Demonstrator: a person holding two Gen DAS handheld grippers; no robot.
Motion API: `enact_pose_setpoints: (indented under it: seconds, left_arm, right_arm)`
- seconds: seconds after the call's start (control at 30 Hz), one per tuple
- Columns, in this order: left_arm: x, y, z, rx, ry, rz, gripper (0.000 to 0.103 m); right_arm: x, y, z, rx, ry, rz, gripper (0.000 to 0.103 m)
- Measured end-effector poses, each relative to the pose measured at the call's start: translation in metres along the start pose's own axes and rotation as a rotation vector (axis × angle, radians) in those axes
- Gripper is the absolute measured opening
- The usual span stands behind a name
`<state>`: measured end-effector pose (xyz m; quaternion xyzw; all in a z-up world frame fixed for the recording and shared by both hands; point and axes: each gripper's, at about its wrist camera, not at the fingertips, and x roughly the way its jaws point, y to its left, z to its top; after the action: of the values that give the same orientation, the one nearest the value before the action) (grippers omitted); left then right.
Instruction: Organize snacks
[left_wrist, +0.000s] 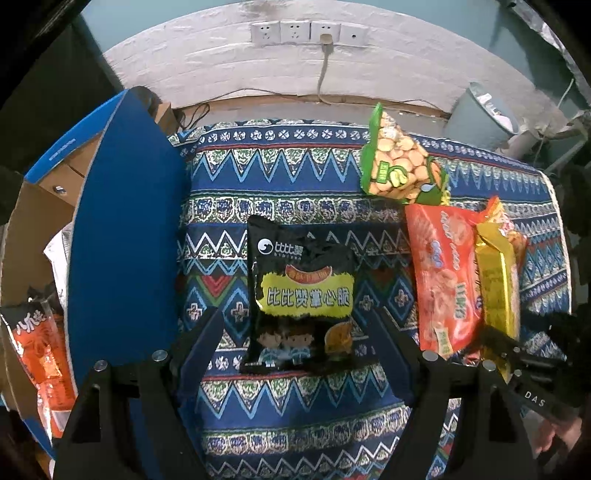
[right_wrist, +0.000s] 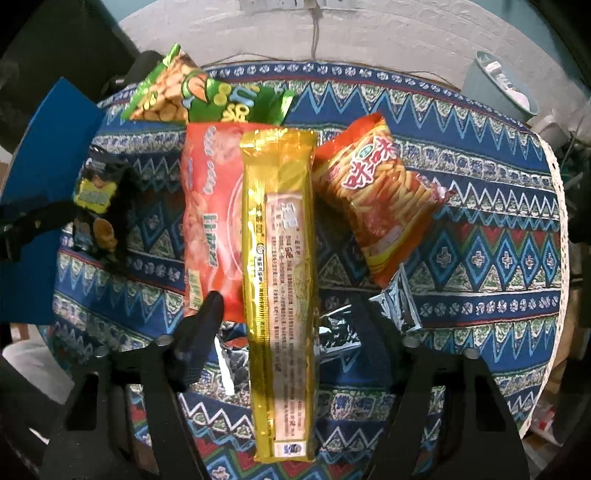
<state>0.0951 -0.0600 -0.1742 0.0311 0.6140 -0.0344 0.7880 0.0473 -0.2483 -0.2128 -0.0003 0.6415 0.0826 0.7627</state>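
A black snack bag (left_wrist: 301, 295) lies on the patterned cloth, between the open fingers of my left gripper (left_wrist: 295, 325); it also shows in the right wrist view (right_wrist: 96, 206). My right gripper (right_wrist: 286, 310) is open, its fingers either side of a long gold packet (right_wrist: 280, 266). The gold packet (left_wrist: 496, 280) lies over a red bag (left_wrist: 445, 280) (right_wrist: 210, 206). A green bag of round crackers (left_wrist: 397, 162) (right_wrist: 162, 92), a green bag (right_wrist: 240, 105) and an orange stick-snack bag (right_wrist: 376, 199) lie nearby. A silver-blue packet (right_wrist: 399, 302) lies under the gold one.
A blue cardboard box (left_wrist: 122, 236) stands open at the left, with an orange snack bag (left_wrist: 40, 354) inside. A grey bin (left_wrist: 484, 114) stands behind the table at the right. The cloth's edge (right_wrist: 554, 206) curves down on the right. Wall sockets (left_wrist: 306, 31) with a cable are behind.
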Motion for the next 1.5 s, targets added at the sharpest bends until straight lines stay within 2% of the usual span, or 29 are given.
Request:
enact_pose_setpoints:
  seconds: [0.03, 0.07, 0.43, 0.53, 0.67, 0.83, 0.9, 0.93, 1.03, 1.23, 1.5]
  left_arm:
    - [0.003, 0.0, 0.001, -0.004, 0.004, 0.001, 0.081]
    - [0.006, 0.0, 0.003, -0.008, 0.008, 0.001, 0.081]
    - [0.033, 0.001, 0.014, -0.04, 0.045, 0.01, 0.081]
    - [0.044, 0.0, 0.014, -0.031, 0.068, 0.026, 0.086]
    - [0.059, 0.003, 0.012, -0.038, 0.102, 0.032, 0.087]
    - [0.059, -0.006, 0.008, 0.018, 0.067, 0.035, 0.087]
    - [0.058, -0.013, 0.006, 0.035, 0.049, 0.047, 0.079]
    - [0.056, -0.014, 0.005, 0.045, 0.032, 0.058, 0.068]
    - [0.052, -0.018, 0.002, 0.075, 0.007, 0.046, 0.061]
    - [0.034, -0.028, -0.006, 0.123, -0.036, 0.068, 0.061]
    - [-0.013, -0.047, -0.025, 0.171, -0.103, 0.062, 0.061]
  right_arm:
    - [0.002, 0.0, -0.001, -0.004, 0.006, 0.006, 0.039]
    - [0.003, 0.003, 0.0, -0.007, 0.011, 0.01, 0.032]
    - [-0.006, 0.003, 0.019, 0.006, -0.057, -0.007, 0.032]
    - [0.0, 0.003, 0.03, 0.012, -0.066, -0.006, 0.032]
    - [0.01, 0.006, 0.034, 0.016, -0.062, 0.013, 0.037]
    - [0.016, 0.003, 0.031, 0.042, -0.055, 0.039, 0.037]
    - [0.016, 0.0, 0.029, 0.046, -0.056, 0.045, 0.037]
    - [0.017, 0.0, 0.029, 0.044, -0.052, 0.047, 0.037]
    - [0.014, 0.001, 0.027, 0.021, -0.057, 0.03, 0.033]
    - [0.0, 0.007, 0.024, -0.002, -0.071, 0.016, 0.032]
    - [-0.02, 0.015, 0.021, -0.019, -0.101, 0.022, 0.031]
